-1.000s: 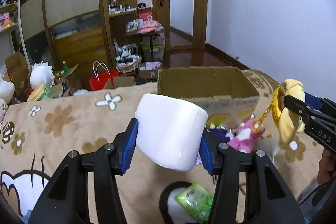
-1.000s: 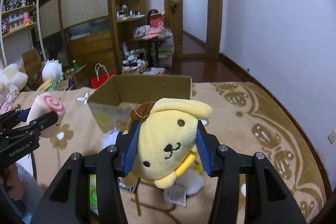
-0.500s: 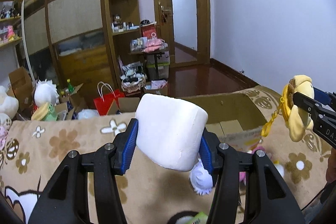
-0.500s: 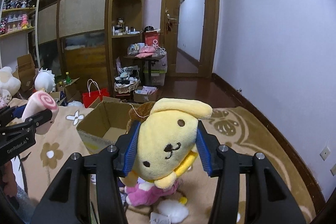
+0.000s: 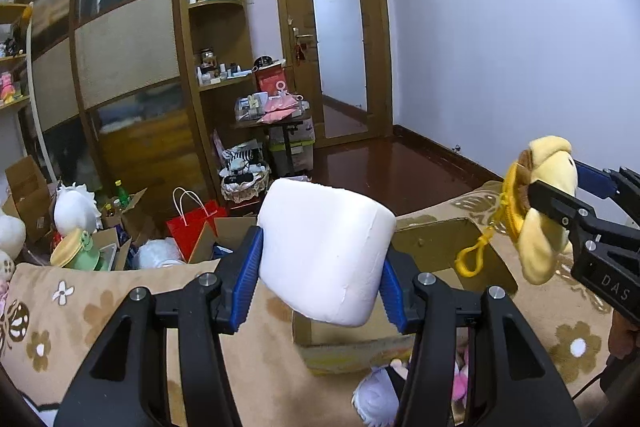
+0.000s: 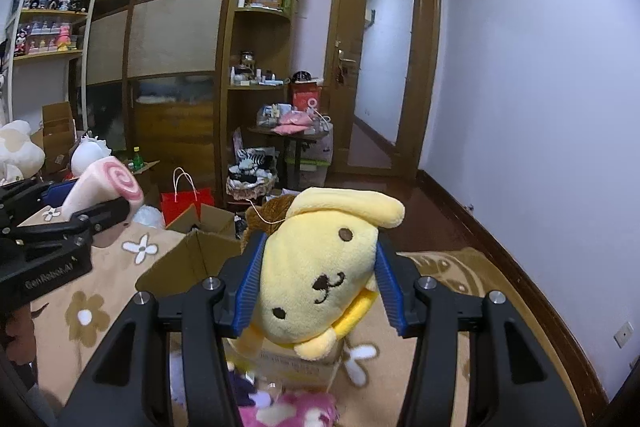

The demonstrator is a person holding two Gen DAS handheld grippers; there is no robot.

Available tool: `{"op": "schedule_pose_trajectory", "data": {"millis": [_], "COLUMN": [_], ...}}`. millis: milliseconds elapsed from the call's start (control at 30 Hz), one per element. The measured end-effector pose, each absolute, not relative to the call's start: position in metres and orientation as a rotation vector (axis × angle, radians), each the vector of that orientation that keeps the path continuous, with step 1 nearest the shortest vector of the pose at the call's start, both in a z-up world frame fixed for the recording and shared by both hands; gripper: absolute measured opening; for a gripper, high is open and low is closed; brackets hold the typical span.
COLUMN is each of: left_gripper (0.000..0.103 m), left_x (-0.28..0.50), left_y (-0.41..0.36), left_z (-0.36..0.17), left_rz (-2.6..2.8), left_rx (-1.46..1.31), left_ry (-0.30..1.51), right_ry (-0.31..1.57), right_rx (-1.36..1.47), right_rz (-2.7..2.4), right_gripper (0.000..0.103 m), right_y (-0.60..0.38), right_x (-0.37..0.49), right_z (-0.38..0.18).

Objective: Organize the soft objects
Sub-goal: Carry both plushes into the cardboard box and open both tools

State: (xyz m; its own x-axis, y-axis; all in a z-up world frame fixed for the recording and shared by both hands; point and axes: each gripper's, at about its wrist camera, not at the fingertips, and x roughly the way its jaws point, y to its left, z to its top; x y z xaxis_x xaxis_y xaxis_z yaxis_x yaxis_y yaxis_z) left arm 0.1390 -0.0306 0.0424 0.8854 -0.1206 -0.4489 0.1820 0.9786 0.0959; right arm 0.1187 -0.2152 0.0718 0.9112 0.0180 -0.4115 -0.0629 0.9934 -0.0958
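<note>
My left gripper (image 5: 320,275) is shut on a white marshmallow-shaped plush (image 5: 324,255) with a pink swirl end, which also shows in the right wrist view (image 6: 106,187). My right gripper (image 6: 316,287) is shut on a yellow dog plush (image 6: 320,283) with a yellow clip; it also shows in the left wrist view (image 5: 540,211). Both are held in the air over an open cardboard box (image 5: 460,251) on the brown flowered blanket (image 5: 100,307); the box also shows in the right wrist view (image 6: 188,259).
A pink plush (image 6: 288,411) and a white fluffy toy (image 5: 376,399) lie on the blanket in front of the box. Beyond the bed are a red bag (image 5: 192,223), boxes, plush toys, a wardrobe and a door.
Both grippers have risen and come closer to the box with their plush toys still gripped. The box now sits lower and nearer in both views.
</note>
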Motion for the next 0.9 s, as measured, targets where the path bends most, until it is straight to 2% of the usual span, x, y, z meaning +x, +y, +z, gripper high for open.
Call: {"op": "schedule_pose_trajectory", "data": {"millis": [500, 900], "left_gripper": [0.054, 0.064], "left_x": [0.186, 0.197], "left_y": [-0.050, -0.049], "left_z": [-0.022, -0.045], "left_rz": [-0.217, -0.213], "left_rx": [0.148, 0.132], "left_ry": [0.580, 0.644], "right_ry": [0.532, 0.612], "right_rx": [-0.019, 0.001], "right_rz": [0.108, 0.128], "right_gripper": [0.055, 0.058], "right_y": [-0.226, -0.230], "right_x": [0.166, 0.183], "right_z": [0.022, -0.004]}}
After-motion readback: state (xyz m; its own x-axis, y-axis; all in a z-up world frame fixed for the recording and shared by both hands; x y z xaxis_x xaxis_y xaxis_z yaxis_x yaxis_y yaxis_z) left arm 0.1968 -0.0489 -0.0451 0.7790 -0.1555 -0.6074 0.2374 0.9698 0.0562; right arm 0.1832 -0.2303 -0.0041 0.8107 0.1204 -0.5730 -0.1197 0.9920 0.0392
